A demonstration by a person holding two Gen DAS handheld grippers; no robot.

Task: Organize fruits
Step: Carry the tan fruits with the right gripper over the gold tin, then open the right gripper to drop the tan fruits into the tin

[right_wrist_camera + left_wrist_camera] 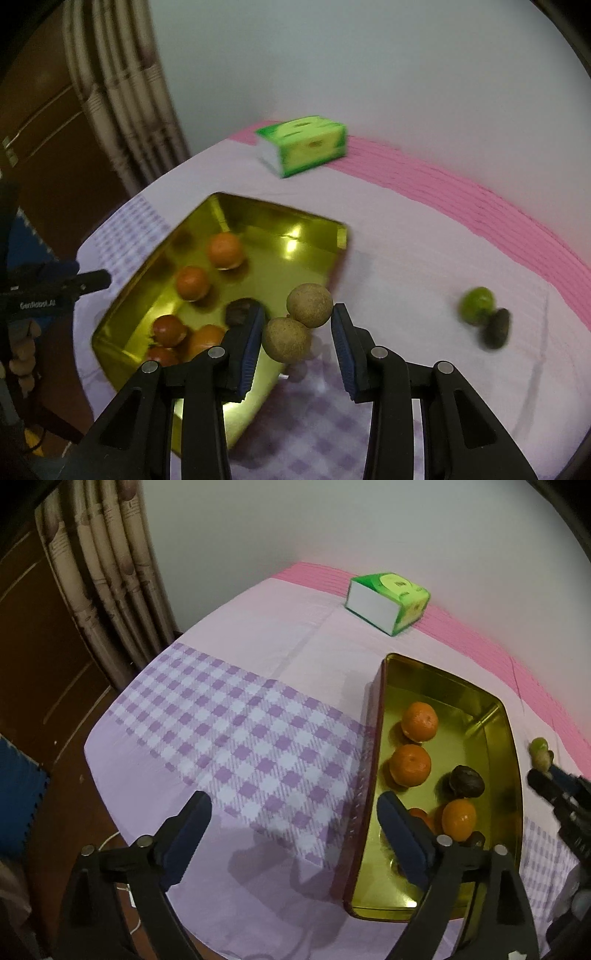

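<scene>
**Right gripper carries a pair of tan fruits at the tin; left gripper stands open**

We see the right gripper (pixel 299 313) tilted steeply down at the tin's near right corner. Its blue-padded fingers (pixel 251 343) are clamped on two tan fruits (pixel 309 305), round and rough-skinned, that hang together as a pair. One pad presses the lower fruit and the other presses the upper one. The pair is off the cloth, partly over the rim.

The left gripper (pixel 295 801) also points steeply down, with its fingers wide apart and nothing between them. One finger is above the checked cloth and the other is over the tin's near end.

The gold-lined tin (pixel 382 709) lies on the table and already holds several mandarins (pixel 419 722) and a dark brown fruit (pixel 466 781). One mandarin is half hidden behind the left gripper's finger. In the right wrist view two redder fruits (pixel 169 329) sit in the near corner.

To the right of the tin, well apart from it, a green fruit (pixel 476 301) and a dark oval fruit (pixel 496 328) rest on the cloth and touch each other. Both are blurred. A green tissue pack (pixel 388 602) lies at the far edge.

The tablecloth (pixel 240 720) is pale lilac with a purple gingham panel and a pink striped band along the white wall. A patterned curtain (pixel 110 590) hangs at the left beside dark wood, and a blue foam mat (pixel 18 786) lies on the floor.
</scene>
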